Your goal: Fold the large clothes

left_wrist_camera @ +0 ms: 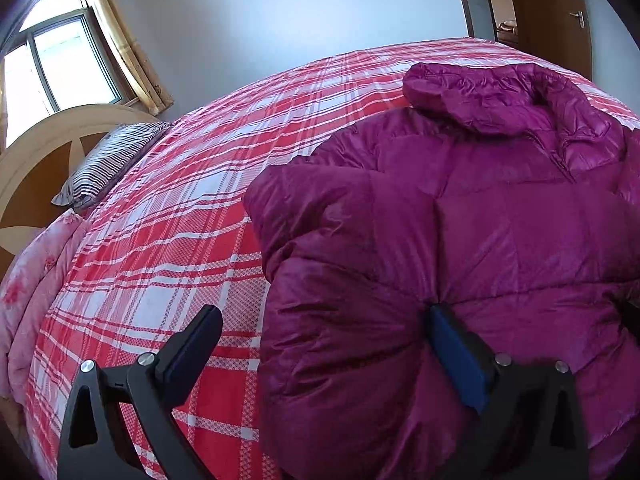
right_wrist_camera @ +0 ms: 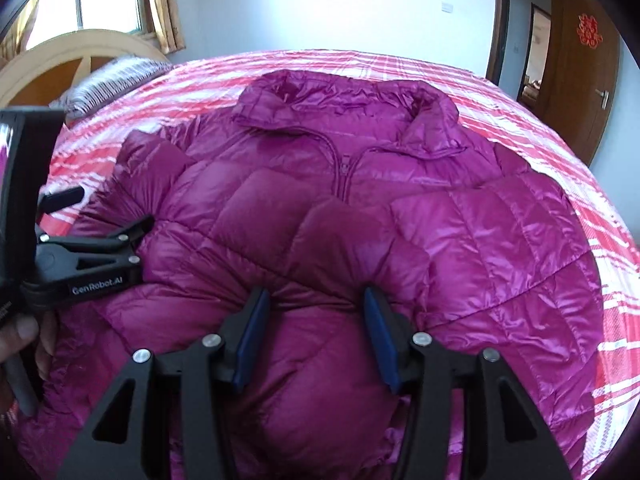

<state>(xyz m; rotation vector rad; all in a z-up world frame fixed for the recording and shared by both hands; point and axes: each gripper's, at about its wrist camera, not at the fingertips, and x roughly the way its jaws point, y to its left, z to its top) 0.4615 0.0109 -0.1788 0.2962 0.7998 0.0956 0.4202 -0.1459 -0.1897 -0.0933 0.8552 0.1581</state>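
Most of the folding is looking undone: bed (left_wrist_camera: 168,208) is carrying the magenta puffer jacket (right_wrist_camera: 360,208) lying front-up, collar toward the far edge, both sleeves seemingly already lying folded across the chest, body not yet folded. Right gripper (right_wrist_camera: 316,336) is standing partly spread with a puffy fold of the lower front bulging between its pads; left gripper (left_wrist_camera: 320,332) is standing wide apart, straddling the jacket's side edge, pinching nothing
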